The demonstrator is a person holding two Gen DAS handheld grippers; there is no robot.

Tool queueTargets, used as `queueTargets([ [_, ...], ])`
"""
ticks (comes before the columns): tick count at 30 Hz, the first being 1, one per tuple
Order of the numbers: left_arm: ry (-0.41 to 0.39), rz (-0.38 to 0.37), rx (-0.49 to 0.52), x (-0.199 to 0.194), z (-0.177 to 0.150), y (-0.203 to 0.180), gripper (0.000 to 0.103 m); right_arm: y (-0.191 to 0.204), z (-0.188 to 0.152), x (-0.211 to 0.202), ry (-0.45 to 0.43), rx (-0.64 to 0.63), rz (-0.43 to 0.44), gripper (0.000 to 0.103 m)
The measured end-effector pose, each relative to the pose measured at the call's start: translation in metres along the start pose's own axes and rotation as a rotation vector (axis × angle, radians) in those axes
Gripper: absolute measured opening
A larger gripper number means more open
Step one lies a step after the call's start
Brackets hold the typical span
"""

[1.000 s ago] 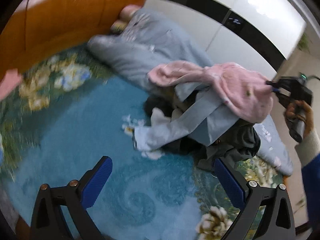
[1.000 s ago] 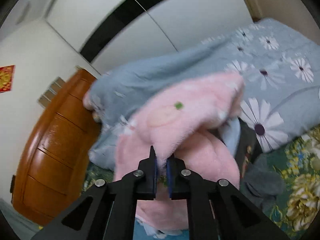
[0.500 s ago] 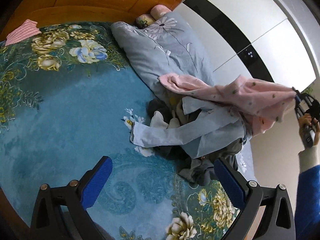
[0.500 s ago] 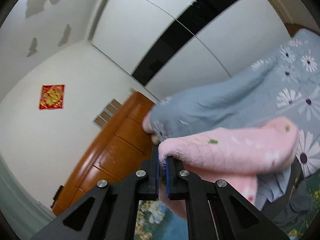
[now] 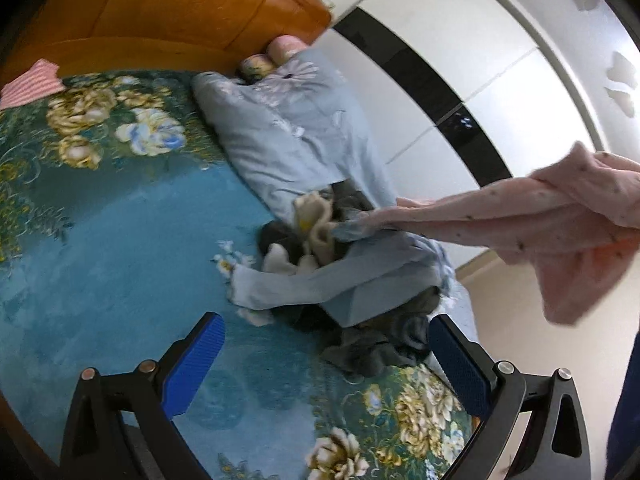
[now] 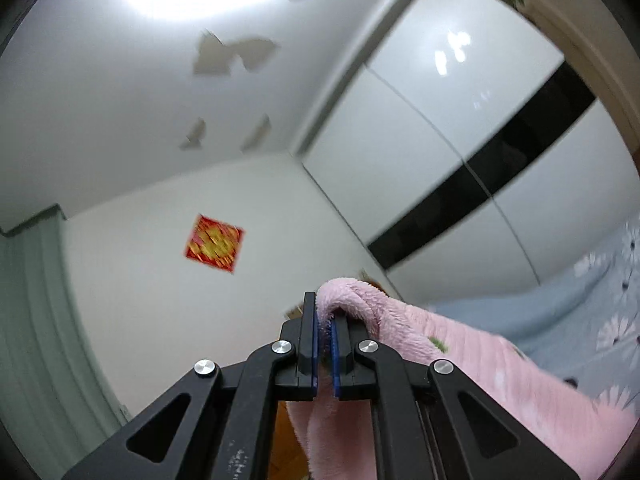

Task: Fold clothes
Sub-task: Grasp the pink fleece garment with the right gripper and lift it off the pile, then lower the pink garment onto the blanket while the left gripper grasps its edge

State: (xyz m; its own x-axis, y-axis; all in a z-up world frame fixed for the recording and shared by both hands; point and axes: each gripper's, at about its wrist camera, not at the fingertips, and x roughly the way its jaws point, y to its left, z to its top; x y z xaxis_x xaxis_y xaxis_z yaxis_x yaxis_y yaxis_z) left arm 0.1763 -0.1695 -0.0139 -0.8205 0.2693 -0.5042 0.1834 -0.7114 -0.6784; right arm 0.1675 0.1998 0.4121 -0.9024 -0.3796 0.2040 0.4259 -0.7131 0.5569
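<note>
Pink garment (image 6: pixel 460 364) lifted from the clothes pile (image 5: pixel 344 280)

Right gripper (image 6: pixel 325 330) pinches its edge; left gripper (image 5: pixel 324 364) gapes wide, empty, pile at twelve o'clock.

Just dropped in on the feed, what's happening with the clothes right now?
The right gripper is shut on a fuzzy pink garment, lifting it up and away from the clothes pile on the bed. One end of the pink garment trails down into the pile near a light blue garment. The left gripper is open and holds nothing, above the teal floral bedspread just in front of the pile. Nothing looks folded yet.
</note>
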Motion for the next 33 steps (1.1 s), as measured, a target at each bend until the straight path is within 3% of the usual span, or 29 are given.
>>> queueTargets([
  [6, 0.070, -0.067, 0.062, 0.014, -0.017, -0.030, 0.103, 0.050, 0.046, -0.096, -0.084, -0.134, -0.118, 0.005],
  [10, 0.089, -0.083, 0.111, 0.014, -0.027, -0.043, 0.103, 0.066, 0.035, -0.116, -0.046, -0.207, -0.170, 0.005],
  [13, 0.082, -0.070, 0.133, 0.006, -0.030, -0.040, 0.103, 0.050, -0.009, -0.117, 0.064, -0.223, -0.213, 0.005],
  [15, 0.073, -0.045, 0.129, -0.001, -0.031, -0.033, 0.103, 0.029, -0.053, -0.102, 0.159, -0.177, -0.195, 0.005],
  [20, 0.083, 0.035, 0.079, -0.014, -0.032, -0.003, 0.103, -0.073, -0.205, -0.051, 0.474, 0.076, -0.211, 0.005],
  [23, 0.099, 0.068, 0.078, -0.014, -0.040, 0.009, 0.103, -0.153, -0.294, -0.045, 0.624, 0.216, -0.367, 0.005],
  [25, 0.135, 0.093, 0.077, -0.004, -0.046, 0.014, 0.103, -0.206, -0.336, -0.064, 0.698, 0.277, -0.529, 0.005],
  [29, 0.251, 0.123, 0.079, 0.036, -0.067, 0.014, 0.103, -0.290, -0.391, -0.132, 0.740, 0.468, -0.733, 0.005],
  [33, 0.381, 0.110, 0.044, 0.088, -0.090, 0.009, 0.103, -0.313, -0.399, -0.187, 0.715, 0.533, -0.803, 0.005],
])
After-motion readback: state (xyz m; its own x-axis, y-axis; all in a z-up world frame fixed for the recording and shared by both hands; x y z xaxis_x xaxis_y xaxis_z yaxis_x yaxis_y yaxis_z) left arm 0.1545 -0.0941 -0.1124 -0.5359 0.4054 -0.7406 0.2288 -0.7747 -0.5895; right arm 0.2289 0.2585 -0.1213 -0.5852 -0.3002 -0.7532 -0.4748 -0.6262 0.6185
